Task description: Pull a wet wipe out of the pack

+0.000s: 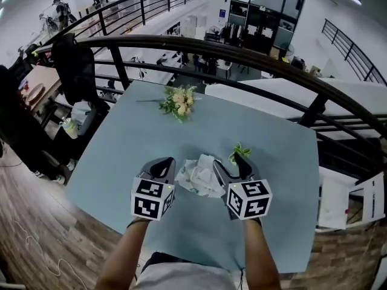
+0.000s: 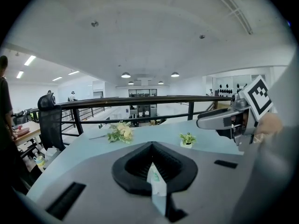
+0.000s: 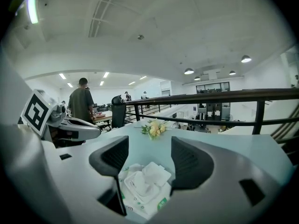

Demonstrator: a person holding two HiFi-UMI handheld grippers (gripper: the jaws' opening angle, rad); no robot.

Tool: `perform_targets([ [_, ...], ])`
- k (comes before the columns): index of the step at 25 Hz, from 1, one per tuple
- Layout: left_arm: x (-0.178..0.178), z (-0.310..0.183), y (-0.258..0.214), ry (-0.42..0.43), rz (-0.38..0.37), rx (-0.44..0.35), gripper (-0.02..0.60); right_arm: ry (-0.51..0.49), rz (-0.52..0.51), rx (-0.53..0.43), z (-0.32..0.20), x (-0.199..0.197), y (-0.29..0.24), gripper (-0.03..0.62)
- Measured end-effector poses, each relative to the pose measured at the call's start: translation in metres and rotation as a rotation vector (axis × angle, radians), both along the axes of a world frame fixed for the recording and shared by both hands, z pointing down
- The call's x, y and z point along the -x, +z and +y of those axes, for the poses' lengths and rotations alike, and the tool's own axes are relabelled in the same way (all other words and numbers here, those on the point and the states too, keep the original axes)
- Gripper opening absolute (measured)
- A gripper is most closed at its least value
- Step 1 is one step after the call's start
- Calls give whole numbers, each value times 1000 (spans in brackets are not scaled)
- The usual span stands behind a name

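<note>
- While the left gripper (image 1: 162, 165) has its jaws clenched on a thin white-and-green edge of the wipe pack (image 1: 199, 180), the right gripper (image 1: 232, 167) has its jaws released and spread wide.
- The pack lies on the pale blue table (image 1: 278, 162), just below and between the right jaws and touching the left ones.
- Between the right jaws, a crumpled white wet wipe (image 3: 149, 176) stands up out of the pack's top; neither right jaw touches it.
- A small potted plant (image 1: 240, 153) stands just ahead of the right jaws, partly hidden behind that gripper in the head view.
- Well beyond both pairs of jaws, a bunch of pale yellow flowers (image 1: 178, 101) lies on the far part of the table, well apart from the pack.
- Past the table's far edge runs a black railing (image 1: 242, 56), with a lower office floor behind it.
- A black chair (image 1: 75, 65) stands off to the left of the left jaws, and a person (image 3: 82, 104) stands far left of the right jaws.
- Green print on the pack is too small to read; the marker cubes (image 1: 151, 198) carry only black-and-white squares.
</note>
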State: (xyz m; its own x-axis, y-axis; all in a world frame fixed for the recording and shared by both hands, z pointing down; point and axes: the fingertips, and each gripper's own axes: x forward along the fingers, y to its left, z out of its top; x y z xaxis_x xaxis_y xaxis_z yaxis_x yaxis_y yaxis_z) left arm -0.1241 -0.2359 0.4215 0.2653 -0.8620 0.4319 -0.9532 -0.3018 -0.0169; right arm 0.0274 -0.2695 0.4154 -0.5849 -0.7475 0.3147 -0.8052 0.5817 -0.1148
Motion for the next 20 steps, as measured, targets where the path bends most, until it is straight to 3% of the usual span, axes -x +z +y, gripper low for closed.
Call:
perform_targets([
  [12,-6,-34,21,206,30,31,-6,138,56,49,0,6,18,275],
  [20,-13,-39,34,291,44,55,-6,190,87,87,4,12,33,275],
])
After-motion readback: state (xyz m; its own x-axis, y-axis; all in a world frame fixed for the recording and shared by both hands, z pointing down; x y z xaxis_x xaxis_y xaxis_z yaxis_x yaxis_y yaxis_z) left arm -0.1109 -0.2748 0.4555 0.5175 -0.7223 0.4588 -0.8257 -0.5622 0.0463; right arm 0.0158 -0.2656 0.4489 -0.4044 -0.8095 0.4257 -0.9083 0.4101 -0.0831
